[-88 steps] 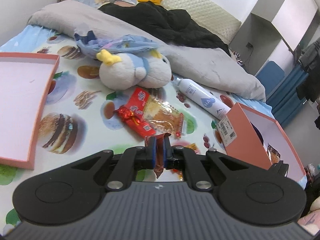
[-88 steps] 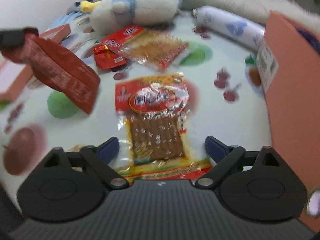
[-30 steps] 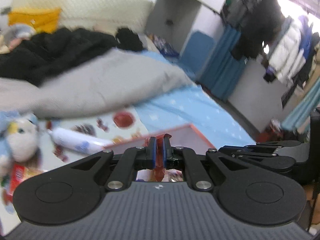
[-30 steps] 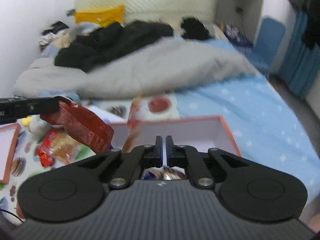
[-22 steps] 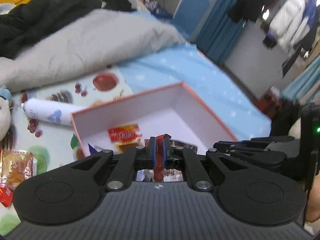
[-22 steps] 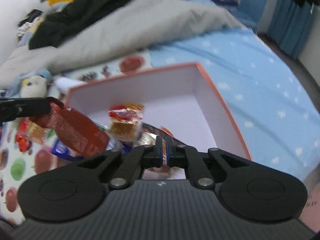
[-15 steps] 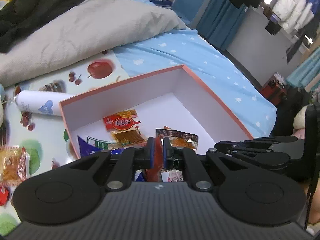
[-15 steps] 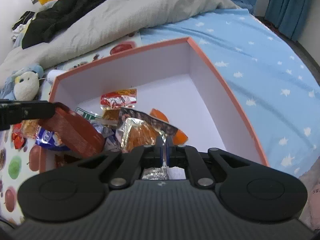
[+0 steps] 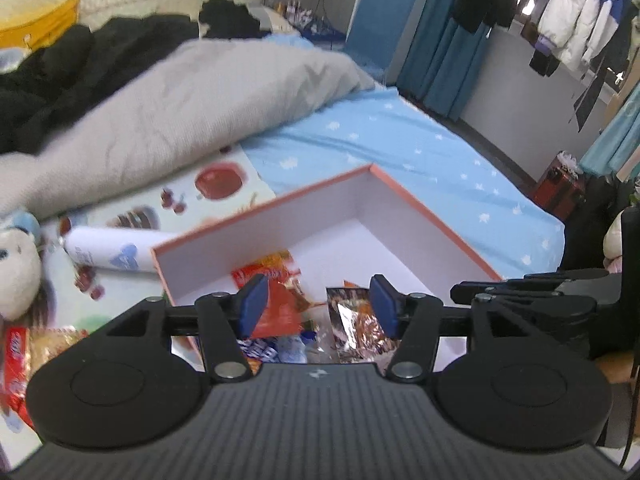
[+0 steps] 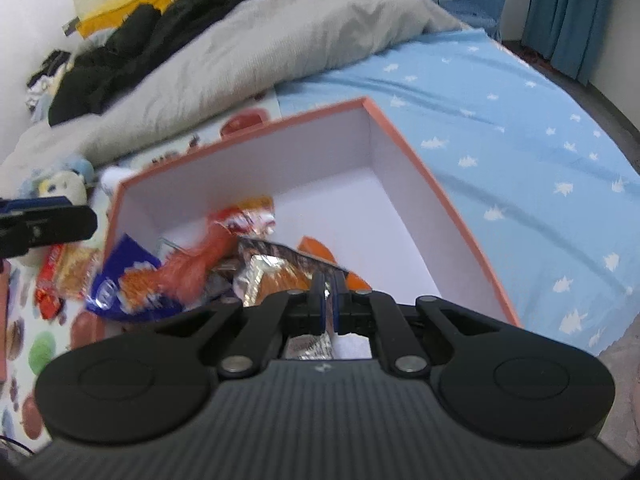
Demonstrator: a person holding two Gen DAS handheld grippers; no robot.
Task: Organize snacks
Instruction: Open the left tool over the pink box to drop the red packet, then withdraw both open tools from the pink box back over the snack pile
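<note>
An orange box (image 9: pixel 424 208) with a white inside lies on the bed and holds several snack packets. My left gripper (image 9: pixel 318 306) is open above its near side. A red snack packet (image 9: pixel 276 312) is loose just below the left jaw, blurred in the right wrist view (image 10: pixel 200 260). My right gripper (image 10: pixel 328 298) is shut on a foil snack packet (image 10: pixel 276 272) over the box (image 10: pixel 420 172). The left gripper's side shows at the left edge of the right wrist view.
More snack packets (image 9: pixel 24 352) lie on the printed mat left of the box. A white bottle (image 9: pixel 112 254) and a plush toy (image 9: pixel 16 272) lie nearby. A grey duvet (image 9: pixel 180 112) and black clothes cover the far bed.
My left gripper has opened and let go of the red packet, which is dropping into the box. My right gripper stays shut on the foil packet.
</note>
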